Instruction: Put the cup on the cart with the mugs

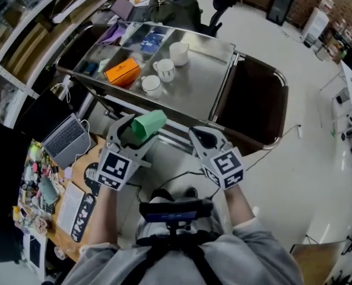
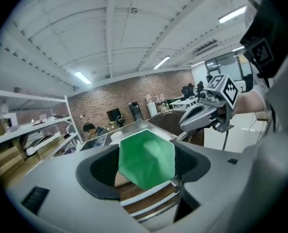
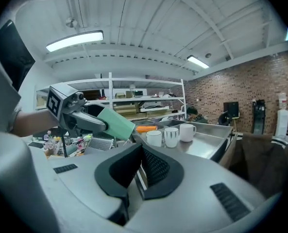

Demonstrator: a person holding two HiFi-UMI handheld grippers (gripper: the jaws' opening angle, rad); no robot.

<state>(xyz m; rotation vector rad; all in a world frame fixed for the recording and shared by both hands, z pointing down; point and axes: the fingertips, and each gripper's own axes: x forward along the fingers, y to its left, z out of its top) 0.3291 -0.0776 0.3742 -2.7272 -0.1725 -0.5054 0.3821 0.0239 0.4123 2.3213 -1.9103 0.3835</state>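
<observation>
Left tool [image 1: 134, 134] grips the green cup [image 1: 150, 123], held just short of the cart [image 1: 214, 70] ahead; mugs [image 1: 165, 70] stand beyond it; right tool [image 1: 203, 138] is closed, empty; placement remains outstanding.

We are, it seems, in a workshop-like office: brick wall [image 3: 214, 93] at one o'clock, stocked shelves [image 1: 21, 40] at eleven, a cluttered desk [image 1: 58, 230] with laptop [image 1: 66, 140] at nine.
</observation>
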